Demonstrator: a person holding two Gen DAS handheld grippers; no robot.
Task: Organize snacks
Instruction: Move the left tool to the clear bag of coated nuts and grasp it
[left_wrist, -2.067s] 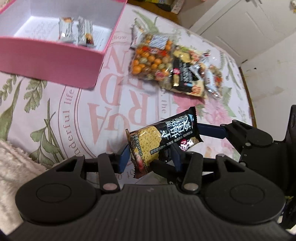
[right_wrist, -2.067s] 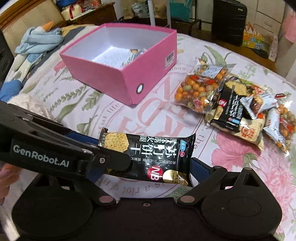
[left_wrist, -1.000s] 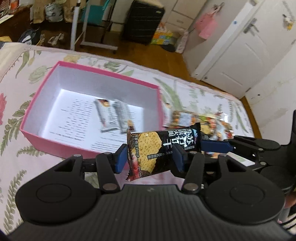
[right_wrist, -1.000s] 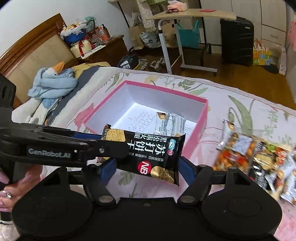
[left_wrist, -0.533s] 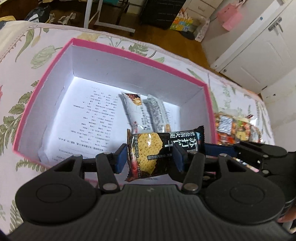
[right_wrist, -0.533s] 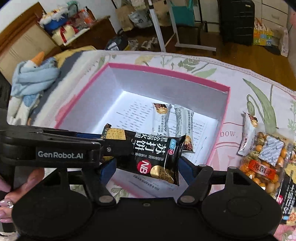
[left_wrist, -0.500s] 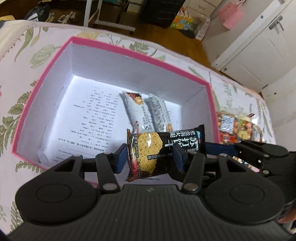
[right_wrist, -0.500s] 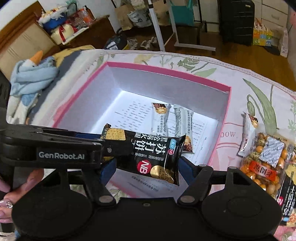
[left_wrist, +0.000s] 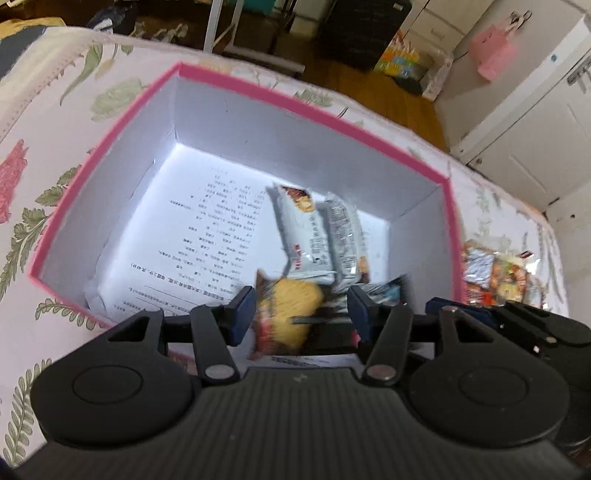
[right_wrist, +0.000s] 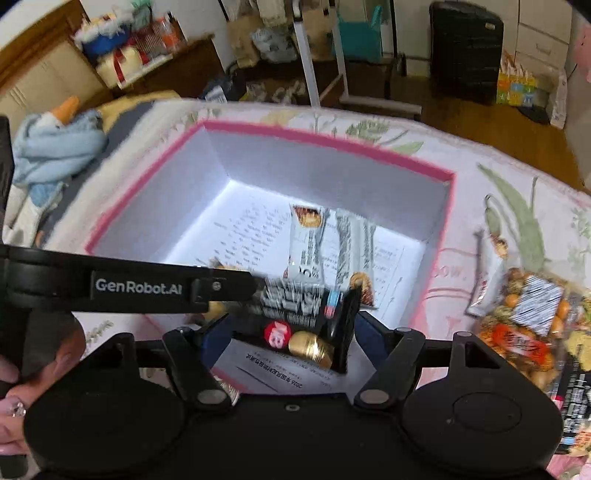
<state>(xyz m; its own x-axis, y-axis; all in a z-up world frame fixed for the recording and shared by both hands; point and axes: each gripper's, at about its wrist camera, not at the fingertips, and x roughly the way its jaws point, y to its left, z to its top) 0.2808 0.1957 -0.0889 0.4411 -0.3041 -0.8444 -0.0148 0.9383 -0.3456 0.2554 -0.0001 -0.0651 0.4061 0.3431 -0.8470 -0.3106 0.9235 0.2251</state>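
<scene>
**A:** Count it for me.

**B:** One pink box (left_wrist: 314, 107). In the box are two white bars (left_wrist: 306, 229), side by side and touching, towards its right wall. One printed sheet (left_wrist: 207, 236) lines the box floor. One black cracker pack (left_wrist: 291, 314) is over the near part of the box, blurred and tilted, just on the near side of the bars. A pile (right_wrist: 524, 314) of snack bags lies outside the box, beside its right wall; I cannot count them.

**A:** And the grippers?

**B:** Two, both over the near edge of the box. The left gripper (left_wrist: 300, 314) has just been opening its jaws to a middling gap. The pack is between them, and a thin slit shows beside the left pad, so it no longer looks clamped.

**A:** The right one?

**B:** The right gripper (right_wrist: 291, 332) stands fairly wide, with the pack lengthwise between its fingers. The pack's curled-up right end sits against the right finger. Its other end is hidden behind the left gripper, so I cannot tell whether it grips. A hand (right_wrist: 14, 384) shows outside the box's left wall.
</scene>
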